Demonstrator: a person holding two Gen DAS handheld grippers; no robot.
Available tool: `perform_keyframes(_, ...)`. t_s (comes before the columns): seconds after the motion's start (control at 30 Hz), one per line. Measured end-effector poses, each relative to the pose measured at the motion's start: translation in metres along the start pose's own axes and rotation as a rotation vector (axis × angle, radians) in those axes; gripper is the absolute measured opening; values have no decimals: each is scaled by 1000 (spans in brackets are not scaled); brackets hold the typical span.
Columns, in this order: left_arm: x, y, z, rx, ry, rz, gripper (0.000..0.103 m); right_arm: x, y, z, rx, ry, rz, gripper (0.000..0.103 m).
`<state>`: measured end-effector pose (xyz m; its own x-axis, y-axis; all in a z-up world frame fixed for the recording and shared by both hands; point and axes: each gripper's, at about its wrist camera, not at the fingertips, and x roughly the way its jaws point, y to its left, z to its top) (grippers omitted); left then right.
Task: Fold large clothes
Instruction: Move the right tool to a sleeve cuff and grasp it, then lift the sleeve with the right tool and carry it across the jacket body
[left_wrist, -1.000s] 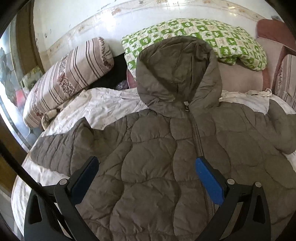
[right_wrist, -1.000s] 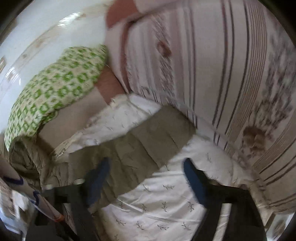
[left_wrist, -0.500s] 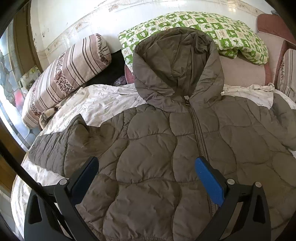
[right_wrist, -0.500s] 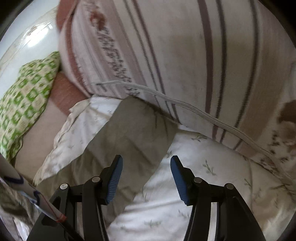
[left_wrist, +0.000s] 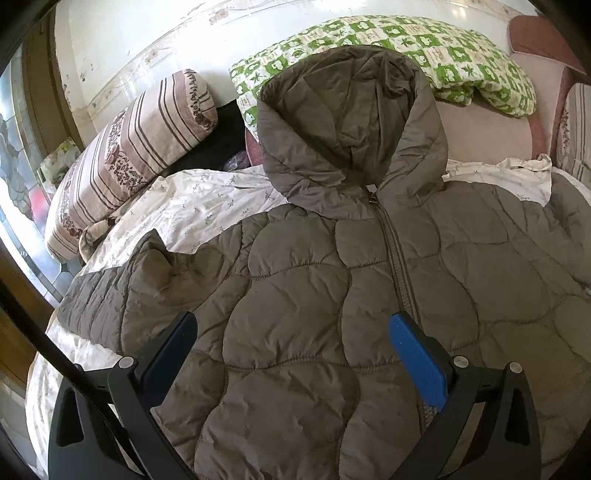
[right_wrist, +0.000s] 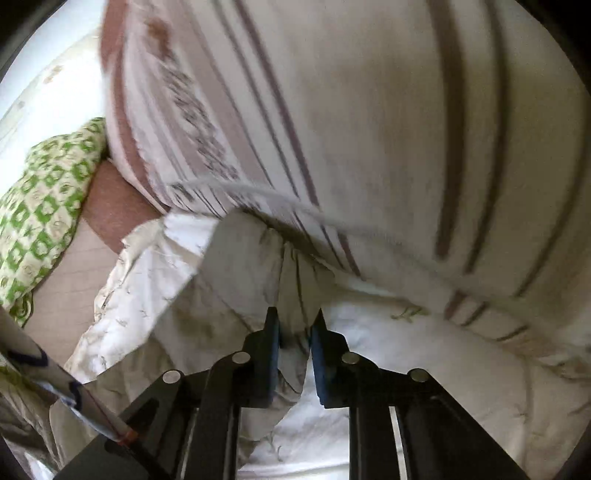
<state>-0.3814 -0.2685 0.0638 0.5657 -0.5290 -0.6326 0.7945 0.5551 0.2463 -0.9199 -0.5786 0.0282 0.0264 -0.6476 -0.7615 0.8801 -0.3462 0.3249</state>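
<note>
White sheeting printed with small sprigs (left_wrist: 207, 206) covered the bed, which stood against a pale wall (left_wrist: 147, 44). Striped bolsters lay along the left edge (left_wrist: 129, 158) and pressed close on the right (right_wrist: 388, 129), with a green-checked pillow (left_wrist: 424, 48) at the head. Spread flat on the bed, front up and zipped, was the grey-brown quilted hooded jacket (left_wrist: 314, 295), hood towards the pillow and one sleeve (left_wrist: 96, 299) reaching left. Over its front hovered the left gripper (left_wrist: 291, 339), fingers spread wide. The right gripper (right_wrist: 295, 325) was closing, its fingers pinching the other sleeve's cuff (right_wrist: 291, 280) beside the bolster.
</note>
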Motion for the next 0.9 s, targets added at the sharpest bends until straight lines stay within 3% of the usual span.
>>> perform_keyframes(0.43,-27,26,5,-69,-44,-27,103,-171,60,19,-119,-213,120,15)
perform_keyframes(0.9,-31,87,6,-193,-12,-39,103,-301,164,-10,-268,-291,262,15)
